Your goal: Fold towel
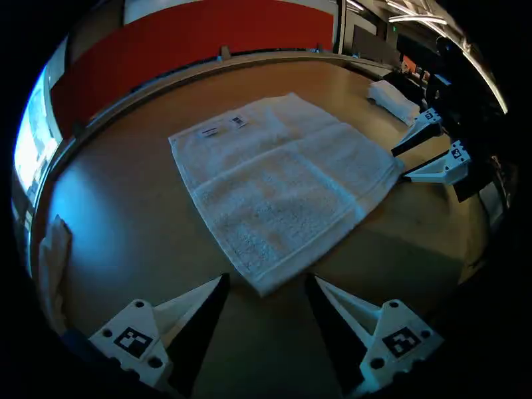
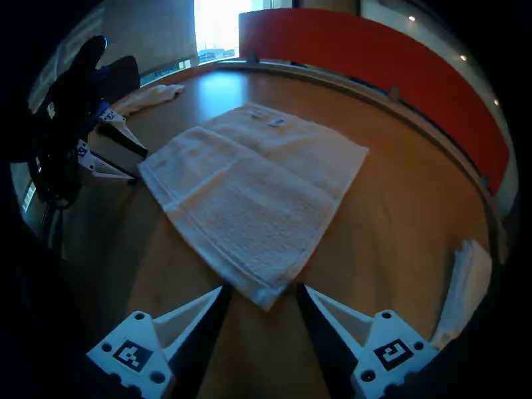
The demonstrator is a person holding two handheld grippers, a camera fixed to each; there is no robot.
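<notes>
In the left gripper view the left gripper (image 1: 266,279) stands with its fingers wide apart, holding nothing; the nearest corner of the towel (image 1: 286,179) lies between the tips, and whether it touches them is unclear. The right gripper view shows the right gripper (image 2: 263,289) spread equally wide and empty over another corner. The towel lies flat mid-table (image 1: 120,219), with two small labels (image 1: 223,126) at its far corner, too small to make out. In each view the other gripper reaches a side corner, and its finger gap is hard to judge; the dark mass (image 2: 63,120) behind the left one is lost in shadow. A limp white cloth (image 1: 53,259) is cut off at the table's window-side edge. A rolled white cloth (image 1: 396,100) lies beyond the right gripper. A red panel (image 1: 199,40) backs the far edge, and a bright window (image 2: 216,26) lies beyond.
</notes>
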